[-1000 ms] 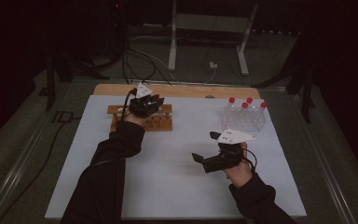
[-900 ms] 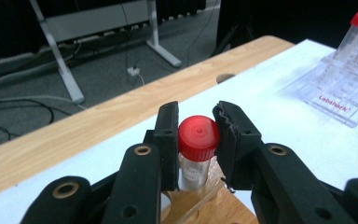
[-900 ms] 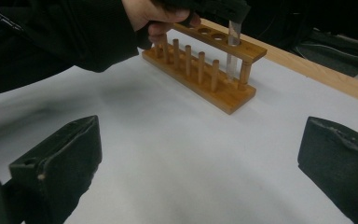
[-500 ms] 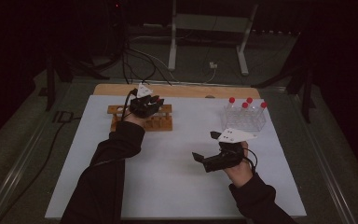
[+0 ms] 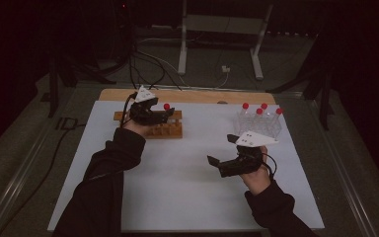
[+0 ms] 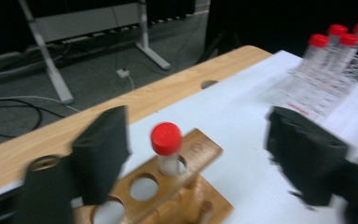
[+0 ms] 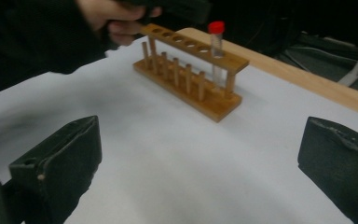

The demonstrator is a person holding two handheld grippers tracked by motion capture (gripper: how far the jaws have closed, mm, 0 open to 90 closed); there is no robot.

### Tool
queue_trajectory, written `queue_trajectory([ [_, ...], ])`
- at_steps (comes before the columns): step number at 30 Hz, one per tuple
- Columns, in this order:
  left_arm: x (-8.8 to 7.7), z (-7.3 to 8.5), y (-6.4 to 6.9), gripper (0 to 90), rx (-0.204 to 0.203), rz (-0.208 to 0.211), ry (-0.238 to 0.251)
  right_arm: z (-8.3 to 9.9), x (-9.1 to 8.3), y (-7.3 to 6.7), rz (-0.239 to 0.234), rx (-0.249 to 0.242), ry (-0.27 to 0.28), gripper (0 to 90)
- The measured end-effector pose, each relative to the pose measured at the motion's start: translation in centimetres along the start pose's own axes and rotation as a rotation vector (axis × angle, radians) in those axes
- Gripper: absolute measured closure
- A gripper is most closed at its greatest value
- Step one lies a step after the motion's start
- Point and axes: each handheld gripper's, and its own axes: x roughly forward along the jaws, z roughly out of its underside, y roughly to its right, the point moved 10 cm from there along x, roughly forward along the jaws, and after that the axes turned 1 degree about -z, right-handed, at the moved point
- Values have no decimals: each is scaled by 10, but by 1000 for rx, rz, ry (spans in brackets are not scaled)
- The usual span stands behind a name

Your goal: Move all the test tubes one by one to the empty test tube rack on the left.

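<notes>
Red-capped tube (image 6: 167,148) standing upright in the end hole of the wooden rack (image 6: 168,186), between the two black jaws of the left tool (image 6: 205,158) but touched by neither: released, jaws just opened wide, tube left free in its hole. Seen from the high view, left tool (image 5: 165,114) poised over the rack (image 5: 159,129), the red cap (image 5: 167,106) just off its tip. Other holes of the rack near the left tool's jaws standing empty.

Further off beyond the left tool, toward the far right of the white worktop (image 5: 177,182): clear plastic rack (image 6: 326,88) with four more red-capped tubes (image 6: 338,42) upright in it. Bare wooden edge (image 6: 135,107) of the worktop running behind the wooden rack.

Right tool (image 5: 216,164) held low above the worktop, well apart from both racks, jaws spread wide with nothing between them, only white surface (image 7: 168,163) below. Straight ahead of the right tool: wooden rack (image 7: 191,79) side-on, single tube (image 7: 216,44) at its far end, left hand (image 7: 116,16) with its tool above the rack's other end.
</notes>
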Motion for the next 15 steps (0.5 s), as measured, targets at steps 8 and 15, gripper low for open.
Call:
queue_trajectory([
  [8, -25, 5, 17, 16, -10, 112, 2, -11, -13, 23, 50, 10, 24, 0],
  [15, -47, 16, 28, 16, -8, 178, 4, -12, -24, 50, 104, 22, 33, 0],
])
